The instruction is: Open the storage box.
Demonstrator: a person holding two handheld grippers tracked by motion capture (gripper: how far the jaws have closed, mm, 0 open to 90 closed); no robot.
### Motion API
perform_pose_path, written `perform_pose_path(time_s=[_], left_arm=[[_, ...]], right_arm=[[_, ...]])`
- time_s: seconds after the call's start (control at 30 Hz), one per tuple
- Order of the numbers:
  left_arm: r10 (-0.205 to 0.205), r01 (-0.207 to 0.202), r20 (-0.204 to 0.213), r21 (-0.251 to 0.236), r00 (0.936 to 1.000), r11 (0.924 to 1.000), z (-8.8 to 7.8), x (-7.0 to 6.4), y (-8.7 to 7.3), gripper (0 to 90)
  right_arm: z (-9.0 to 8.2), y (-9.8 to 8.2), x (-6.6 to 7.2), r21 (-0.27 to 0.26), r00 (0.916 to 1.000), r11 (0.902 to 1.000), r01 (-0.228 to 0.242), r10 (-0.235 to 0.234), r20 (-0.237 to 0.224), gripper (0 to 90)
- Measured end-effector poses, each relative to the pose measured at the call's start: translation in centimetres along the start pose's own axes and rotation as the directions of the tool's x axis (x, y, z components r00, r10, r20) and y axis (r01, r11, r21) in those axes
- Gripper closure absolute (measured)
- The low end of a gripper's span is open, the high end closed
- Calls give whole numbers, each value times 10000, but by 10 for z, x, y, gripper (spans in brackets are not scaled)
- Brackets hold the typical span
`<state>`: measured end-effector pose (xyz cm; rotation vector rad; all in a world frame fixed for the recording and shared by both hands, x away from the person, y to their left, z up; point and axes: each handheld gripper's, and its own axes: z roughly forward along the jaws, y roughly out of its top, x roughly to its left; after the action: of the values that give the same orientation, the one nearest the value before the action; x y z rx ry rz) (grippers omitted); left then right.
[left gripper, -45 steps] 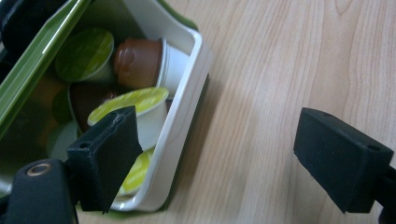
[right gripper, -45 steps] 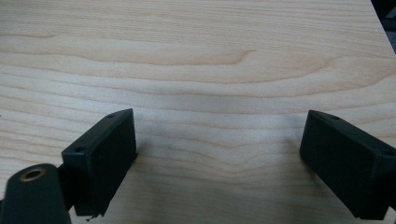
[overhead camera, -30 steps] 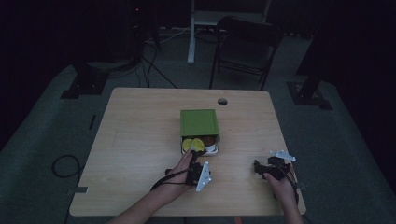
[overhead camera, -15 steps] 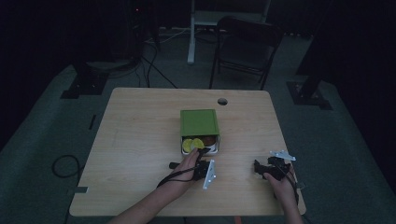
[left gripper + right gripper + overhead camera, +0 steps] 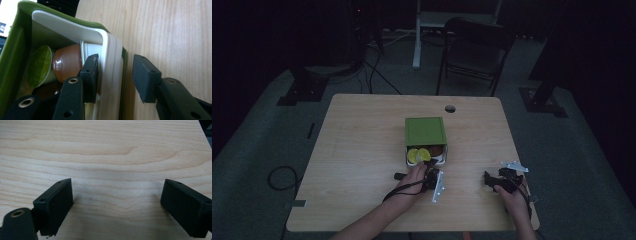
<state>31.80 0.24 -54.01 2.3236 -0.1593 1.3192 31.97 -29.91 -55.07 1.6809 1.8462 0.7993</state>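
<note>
I see the green box [image 5: 425, 131] mid-worktop [image 5: 362, 150], its long axis running away from me, its near end open; its white tray [image 5: 110, 50] holds green and brown capsules [image 5: 67, 62]. My left claw [image 5: 115, 75] has been closing, straddling the tray wall, one pad clear; right claw [image 5: 117, 205] spread.

High view dim and murky; both gripper views bright, sharp.

Dim room: grey carpeted floor [image 5: 257, 135], black folding chair [image 5: 474, 52], white stand [image 5: 418, 35], light wooden table [image 5: 362, 145], floor cables [image 5: 377, 70].
</note>
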Motion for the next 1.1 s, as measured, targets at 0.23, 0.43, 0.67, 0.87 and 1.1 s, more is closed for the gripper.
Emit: perform_pose_path(time_s=[0.23,0.43,0.67,0.87,1.1], left_arm=[[610,-606,-361,111,9975,9981,0,0,1,713],[736,-729,-269,275,9969,9970,-1,0,3,723],[806,-803,-74,274,9967,9964,-5,0,6,730],[833,-834,47,285,9965,9961,-10,-1,8,732],[852,-855,142,206,9963,9961,-17,-6,10,734]], right_arm=[[0,0,0,-2,10000,10000,1,-1,1,104],[0,0,0,0,10000,10000,2,-2,1,104],[0,0,0,1,10000,10000,-2,2,-1,104],[0,0,0,-1,10000,10000,2,-2,3,104],[0,0,0,4,10000,10000,-1,1,2,104]])
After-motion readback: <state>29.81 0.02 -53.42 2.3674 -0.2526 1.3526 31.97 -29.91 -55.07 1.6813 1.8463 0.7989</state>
